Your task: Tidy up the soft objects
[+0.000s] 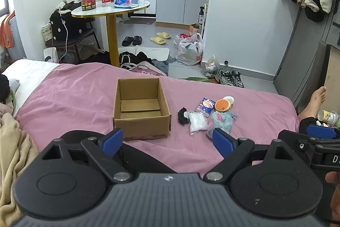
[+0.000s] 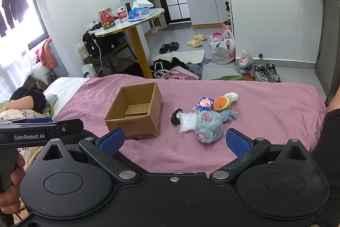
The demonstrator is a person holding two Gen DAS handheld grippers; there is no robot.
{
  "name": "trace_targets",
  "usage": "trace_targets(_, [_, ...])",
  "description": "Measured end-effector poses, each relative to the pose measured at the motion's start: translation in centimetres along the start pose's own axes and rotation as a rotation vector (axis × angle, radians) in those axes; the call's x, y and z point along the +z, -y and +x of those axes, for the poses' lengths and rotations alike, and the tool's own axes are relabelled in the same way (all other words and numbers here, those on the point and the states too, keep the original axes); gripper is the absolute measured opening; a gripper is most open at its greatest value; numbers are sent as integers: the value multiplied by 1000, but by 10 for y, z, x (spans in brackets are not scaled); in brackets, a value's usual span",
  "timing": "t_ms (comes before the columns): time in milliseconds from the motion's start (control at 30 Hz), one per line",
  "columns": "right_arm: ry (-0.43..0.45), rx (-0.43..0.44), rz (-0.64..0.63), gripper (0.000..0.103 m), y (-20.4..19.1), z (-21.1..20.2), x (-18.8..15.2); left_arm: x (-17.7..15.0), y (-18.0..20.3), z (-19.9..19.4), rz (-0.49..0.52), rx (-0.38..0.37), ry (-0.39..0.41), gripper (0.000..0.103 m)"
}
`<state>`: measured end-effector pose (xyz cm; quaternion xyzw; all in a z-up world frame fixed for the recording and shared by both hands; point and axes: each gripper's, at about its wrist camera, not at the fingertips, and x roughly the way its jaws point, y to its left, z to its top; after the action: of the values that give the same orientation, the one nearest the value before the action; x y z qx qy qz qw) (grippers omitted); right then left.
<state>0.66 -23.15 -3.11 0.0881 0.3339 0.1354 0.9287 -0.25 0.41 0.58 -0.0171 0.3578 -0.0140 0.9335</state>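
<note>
Right tongs (image 2: 175, 142) near plush toy (image 2: 209, 127)

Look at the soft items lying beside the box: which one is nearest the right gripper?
The grey-blue plush toy with pink patches. It lies at the near edge of the pile, just ahead of the open right gripper; the burger squishy lies farther back.

matt cardboard box (image 1: 142, 109), fuzzy plush toy (image 2: 209, 126)
</note>
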Motion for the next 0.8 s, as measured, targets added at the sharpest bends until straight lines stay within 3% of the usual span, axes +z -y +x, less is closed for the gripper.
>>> trace_targets(667, [5,-11,-17,103,-4,0,1,-7,-6,-1,-4,12,-7,90])
trace_targets(800, [6,-8,-20,103,-4,0,1,-7,-6,-3,-5,18,-4,95])
